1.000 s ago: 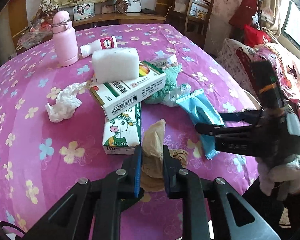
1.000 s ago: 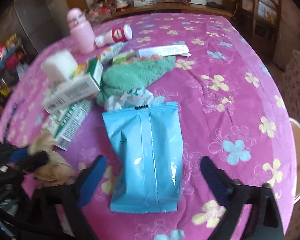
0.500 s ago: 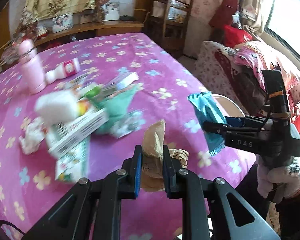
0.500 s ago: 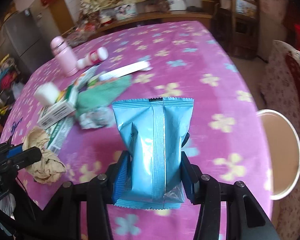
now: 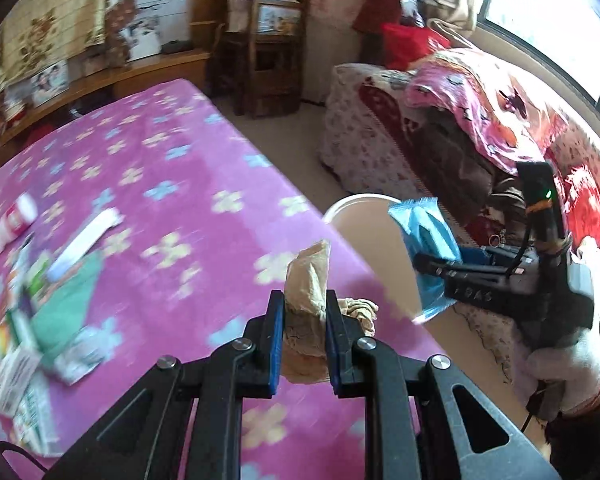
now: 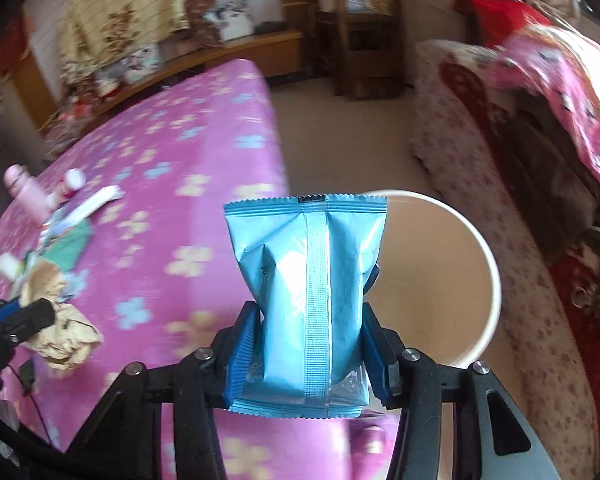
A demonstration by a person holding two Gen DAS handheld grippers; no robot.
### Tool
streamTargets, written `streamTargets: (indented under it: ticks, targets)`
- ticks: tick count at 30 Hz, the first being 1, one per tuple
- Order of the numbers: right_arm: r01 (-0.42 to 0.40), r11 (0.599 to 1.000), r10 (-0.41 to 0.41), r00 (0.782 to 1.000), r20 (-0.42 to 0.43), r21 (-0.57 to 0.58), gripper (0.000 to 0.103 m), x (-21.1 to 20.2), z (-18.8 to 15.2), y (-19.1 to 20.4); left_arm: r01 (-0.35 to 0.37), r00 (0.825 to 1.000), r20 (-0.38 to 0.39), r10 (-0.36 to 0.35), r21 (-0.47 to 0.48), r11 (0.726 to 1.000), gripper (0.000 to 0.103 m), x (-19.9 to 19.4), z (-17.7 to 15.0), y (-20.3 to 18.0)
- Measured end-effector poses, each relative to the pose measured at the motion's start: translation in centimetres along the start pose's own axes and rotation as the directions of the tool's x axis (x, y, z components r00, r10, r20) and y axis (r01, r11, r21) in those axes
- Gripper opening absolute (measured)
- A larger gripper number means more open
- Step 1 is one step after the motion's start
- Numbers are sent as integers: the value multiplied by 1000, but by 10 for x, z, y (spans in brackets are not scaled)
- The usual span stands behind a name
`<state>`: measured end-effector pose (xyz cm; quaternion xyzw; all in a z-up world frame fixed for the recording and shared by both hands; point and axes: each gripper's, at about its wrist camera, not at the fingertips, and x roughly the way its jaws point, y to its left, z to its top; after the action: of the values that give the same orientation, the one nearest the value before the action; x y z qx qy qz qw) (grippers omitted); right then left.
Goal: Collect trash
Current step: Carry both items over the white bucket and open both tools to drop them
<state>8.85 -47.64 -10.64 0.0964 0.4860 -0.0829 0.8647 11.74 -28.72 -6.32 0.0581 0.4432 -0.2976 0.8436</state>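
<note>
My left gripper [image 5: 303, 312] is shut on a crumpled brown paper wad [image 5: 308, 280], held above the right edge of the purple flowered table [image 5: 160, 184]. My right gripper [image 6: 308, 344] is shut on a blue plastic packet [image 6: 308, 264] and holds it over the near rim of a round beige bin [image 6: 432, 280] that stands on the floor beside the table. In the left wrist view the right gripper [image 5: 432, 268] with the packet [image 5: 424, 240] hangs over the bin [image 5: 364, 216]. The right wrist view shows the left gripper's paper wad [image 6: 56, 320] at lower left.
Boxes, a green cloth [image 5: 68, 300], a white tube [image 5: 88, 236] and a pink bottle [image 6: 24, 188] lie on the table's left part. A sofa with red and pink covers [image 5: 500, 128] stands right of the bin. A wooden chair [image 5: 268, 44] is at the back.
Both grippers swung right, away from the table's clutter. The right gripper closed on the blue packet, lifted it and carried it over the bin. The left still holds the paper wad.
</note>
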Motion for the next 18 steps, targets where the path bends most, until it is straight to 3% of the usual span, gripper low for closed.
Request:
streamTargets:
  ticks: [9,11,13,15,18]
  targets:
    - [96,989,-93,995,-32,116,56,33,-1,-81,52,999,-7,-52,19,998,20,61,40,-58]
    - [103,984,-100,995,-26,148,57,37,-1,-92,56,998,7,-56,20,998,27,70,47,-64]
    - [90,980,-89,996,-10,176,62,39,-3,-100,78,997,12,-79,15,997,51,77,51,-69]
    - [68,978,-70,998,2,197,67,40,-2,-107,106,994,31,-106,-2,994,64,81,55,-70]
    - [39,972,-42,999,9,230,70,44,-1,-116,118,992,49,-117,-15,993,70,80,55,-68]
